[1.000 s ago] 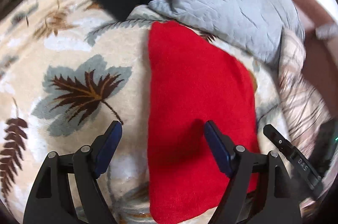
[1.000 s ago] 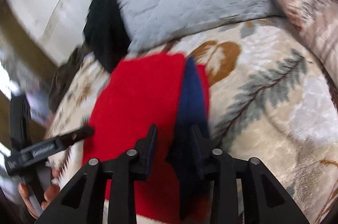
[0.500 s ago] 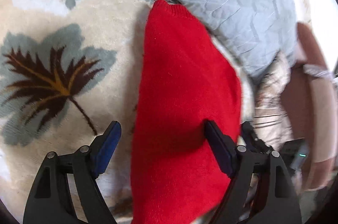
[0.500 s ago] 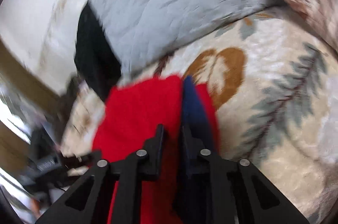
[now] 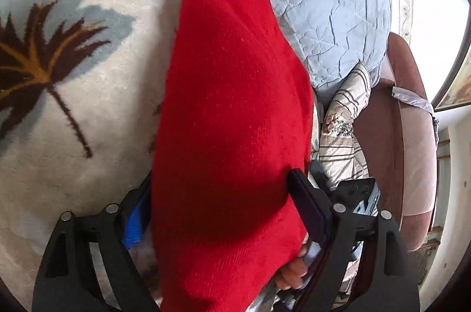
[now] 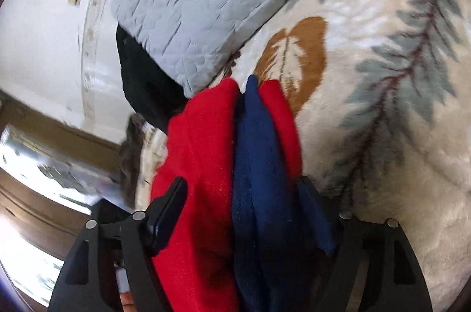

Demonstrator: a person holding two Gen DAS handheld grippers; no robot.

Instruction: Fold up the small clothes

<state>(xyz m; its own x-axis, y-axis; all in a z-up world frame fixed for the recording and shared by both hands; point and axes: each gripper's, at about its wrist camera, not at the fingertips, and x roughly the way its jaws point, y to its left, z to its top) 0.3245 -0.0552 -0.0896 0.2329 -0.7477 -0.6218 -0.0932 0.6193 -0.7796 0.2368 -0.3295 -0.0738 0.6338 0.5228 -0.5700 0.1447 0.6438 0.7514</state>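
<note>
Nearest the lens in the left wrist view, the left gripper (image 5: 219,203) stands wide apart and its jaws have just been opening a little; the red knitted garment (image 5: 232,111) lies between them, draped over the left pad so that only a strip of blue shows, while the right finger (image 5: 306,206) rests against the cloth's edge. Whether the pads press the knit cannot be told. In the right wrist view the right gripper (image 6: 238,209) has just been opening and stands spread, with the garment's stacked folds running between its jaws: red layers on either side of a navy blue layer (image 6: 259,164). The right pad is hidden behind the navy cloth.

The garment is fine-ribbed, folded into a long narrow bundle, lying on a cream fleece blanket (image 5: 88,94) printed with leaves. Its near end is cut off by the frame. A fingertip (image 5: 290,273) shows under its lower right corner. Beyond its far end lie a grey quilted pillow (image 5: 329,11) and a dark garment (image 6: 144,85), blurred.
</note>
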